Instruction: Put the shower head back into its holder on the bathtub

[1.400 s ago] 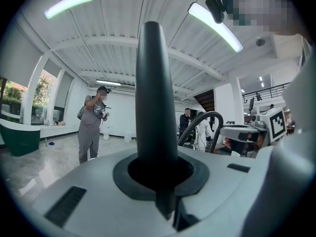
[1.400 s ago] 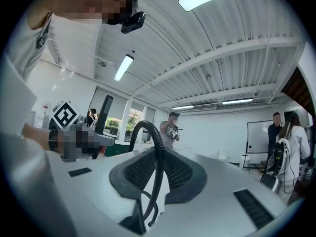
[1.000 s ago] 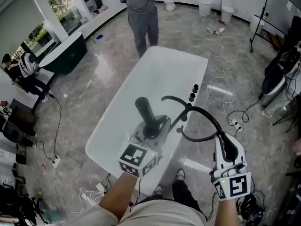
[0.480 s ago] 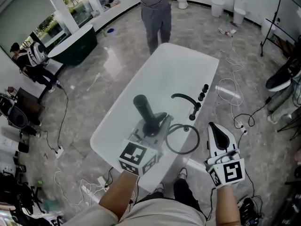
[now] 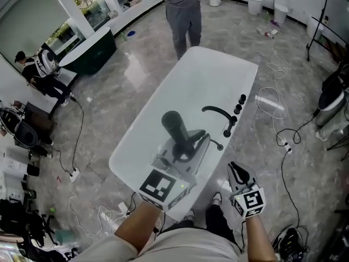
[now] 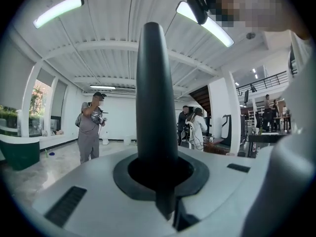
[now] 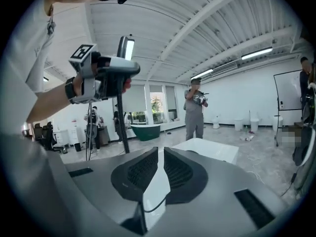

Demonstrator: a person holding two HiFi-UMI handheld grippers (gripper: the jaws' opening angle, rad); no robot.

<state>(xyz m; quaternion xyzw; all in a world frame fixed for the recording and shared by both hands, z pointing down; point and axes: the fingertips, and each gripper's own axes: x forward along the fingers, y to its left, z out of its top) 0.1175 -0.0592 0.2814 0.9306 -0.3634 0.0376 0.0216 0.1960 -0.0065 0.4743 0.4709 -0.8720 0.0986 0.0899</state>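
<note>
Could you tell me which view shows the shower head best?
The head view: most of the shower head, above the bathtub. Left gripper view: only its handle, close up. Right gripper view: a thin side profile.

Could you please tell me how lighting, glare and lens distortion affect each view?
Head view: even daylight, window glare on the glossy floor, white bathtub nearly washed out. Left gripper view: strong fisheye, dark corners, ceiling lights blown out, shower head looms large mid-frame. Right gripper view: same fisheye bends the ceiling beams; its fingers look sharp.
</note>
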